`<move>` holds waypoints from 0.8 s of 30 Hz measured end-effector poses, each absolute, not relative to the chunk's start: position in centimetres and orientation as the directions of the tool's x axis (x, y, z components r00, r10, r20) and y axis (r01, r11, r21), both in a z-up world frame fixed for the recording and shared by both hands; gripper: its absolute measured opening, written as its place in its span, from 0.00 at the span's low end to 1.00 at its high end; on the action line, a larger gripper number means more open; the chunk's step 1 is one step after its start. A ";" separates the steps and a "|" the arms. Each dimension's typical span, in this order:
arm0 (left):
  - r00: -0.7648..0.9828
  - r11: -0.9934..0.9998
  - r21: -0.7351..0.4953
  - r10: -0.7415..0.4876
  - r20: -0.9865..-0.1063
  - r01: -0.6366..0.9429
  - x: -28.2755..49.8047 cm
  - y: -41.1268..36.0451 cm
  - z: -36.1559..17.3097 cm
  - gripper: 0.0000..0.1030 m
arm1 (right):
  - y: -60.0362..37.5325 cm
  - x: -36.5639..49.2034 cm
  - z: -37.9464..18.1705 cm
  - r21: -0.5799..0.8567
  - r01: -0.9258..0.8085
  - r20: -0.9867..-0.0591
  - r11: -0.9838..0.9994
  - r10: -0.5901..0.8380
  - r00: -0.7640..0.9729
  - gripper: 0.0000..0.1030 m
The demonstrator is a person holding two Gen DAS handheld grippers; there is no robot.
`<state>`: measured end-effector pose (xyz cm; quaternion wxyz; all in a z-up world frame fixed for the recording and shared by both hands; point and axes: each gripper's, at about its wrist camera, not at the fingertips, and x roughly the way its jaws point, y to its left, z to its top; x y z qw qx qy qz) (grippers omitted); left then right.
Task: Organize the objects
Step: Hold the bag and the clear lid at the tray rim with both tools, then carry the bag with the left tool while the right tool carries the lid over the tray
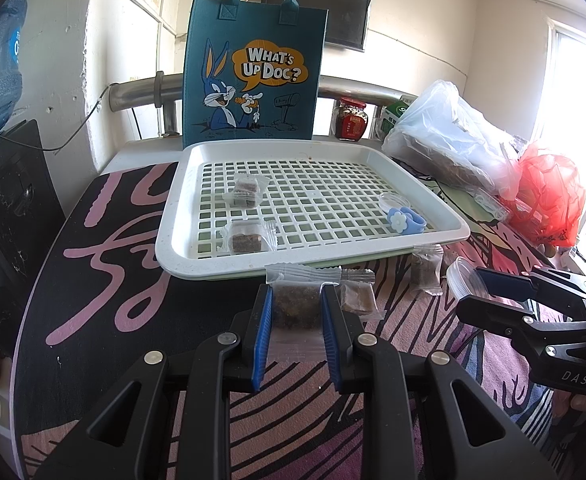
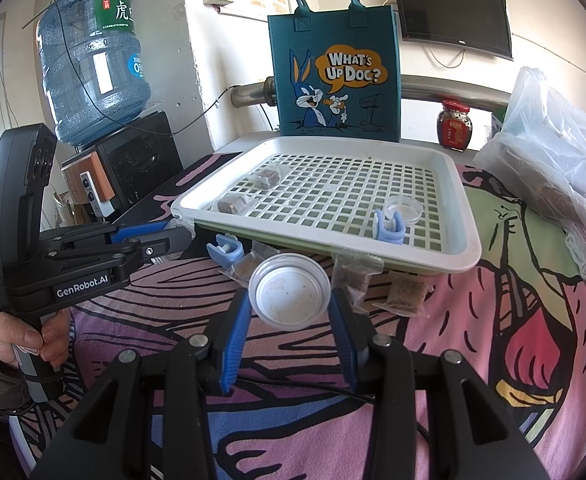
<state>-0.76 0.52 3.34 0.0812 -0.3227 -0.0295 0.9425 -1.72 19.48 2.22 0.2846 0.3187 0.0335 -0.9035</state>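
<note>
My left gripper (image 1: 296, 294) is shut on a wrapped brown snack cube (image 1: 296, 303), just in front of the white slotted tray (image 1: 197, 252). The tray holds two wrapped cubes (image 1: 244, 191) (image 1: 246, 237), a clear round lid (image 1: 393, 201) and a blue flower clip (image 1: 405, 220). My right gripper (image 2: 291, 300) is shut on a clear plastic lid (image 2: 289, 289), held above the cloth in front of the tray (image 2: 445, 256). More wrapped cubes (image 2: 405, 290) and a blue clip (image 2: 224, 249) lie on the cloth by the tray's near edge.
A teal Bugs Bunny tote bag (image 1: 253, 76) stands behind the tray. A red-lidded jar (image 1: 351, 119), plastic bags (image 1: 445, 140) and a red bag (image 1: 549, 196) crowd the right. A water jug (image 2: 93, 76) on a black dispenser stands at the left.
</note>
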 end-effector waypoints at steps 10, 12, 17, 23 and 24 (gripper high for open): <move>-0.778 -0.985 -0.109 0.173 -0.604 -0.134 -0.8 0.5 3.4 0.22 | 19.5 -1.7 2.2 0.122 0.536 -0.595 -0.835 -0.494 -0.634 0.38; -0.778 -0.985 -0.111 0.174 -0.604 -0.134 -0.8 0.5 3.4 0.22 | 19.5 -1.8 2.2 0.122 0.536 -0.595 -0.835 -0.494 -0.634 0.38; -0.766 -0.977 -0.161 0.209 -0.608 -0.139 -1.0 -0.1 2.9 0.22 | 19.6 -1.7 2.2 0.134 0.531 -0.593 -0.837 -0.497 -0.633 0.38; -0.742 -0.966 -0.236 0.238 -0.627 -0.110 -1.4 -1.8 3.0 0.22 | 21.2 -1.8 2.8 0.206 0.503 -0.575 -0.840 -0.519 -0.632 0.38; -0.745 -0.963 -0.249 0.244 -0.621 -0.108 -1.4 -2.1 3.4 0.22 | 21.7 -1.9 3.2 0.213 0.497 -0.568 -0.841 -0.520 -0.638 0.38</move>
